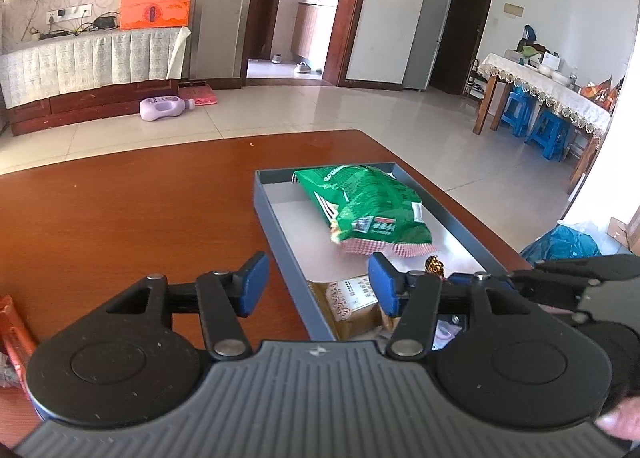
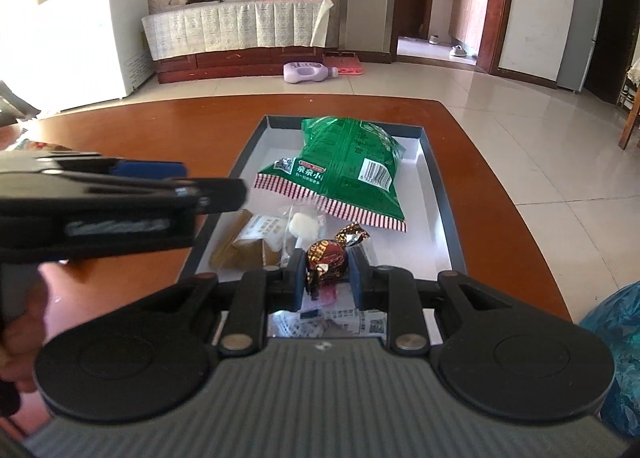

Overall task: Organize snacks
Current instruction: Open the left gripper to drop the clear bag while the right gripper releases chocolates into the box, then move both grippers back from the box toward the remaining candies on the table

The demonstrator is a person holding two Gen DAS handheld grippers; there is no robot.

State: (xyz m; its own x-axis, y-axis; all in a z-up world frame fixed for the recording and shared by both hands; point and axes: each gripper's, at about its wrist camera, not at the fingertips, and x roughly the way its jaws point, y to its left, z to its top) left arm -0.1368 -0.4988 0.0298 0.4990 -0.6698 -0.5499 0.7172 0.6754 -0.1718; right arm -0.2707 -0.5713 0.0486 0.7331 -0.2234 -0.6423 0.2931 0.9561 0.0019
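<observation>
A grey tray [image 1: 280,234] [image 2: 436,193] sits on the brown table. In it lie a green snack bag [image 1: 368,205] [image 2: 348,165], a tan packet [image 1: 352,306] [image 2: 252,242] and a clear packet with a white sweet [image 2: 302,225]. My right gripper [image 2: 326,272] is shut on a brown coffee candy [image 2: 326,258] [image 1: 435,265], held just above the tray's near end. My left gripper [image 1: 318,286] is open and empty over the tray's left wall; it shows at the left of the right wrist view [image 2: 152,177].
A red packet [image 1: 16,334] lies on the table at the far left. A blue plastic bag [image 1: 560,242] [image 2: 616,346] sits off the table's right edge. Printed wrappers [image 2: 320,322] lie under the right gripper.
</observation>
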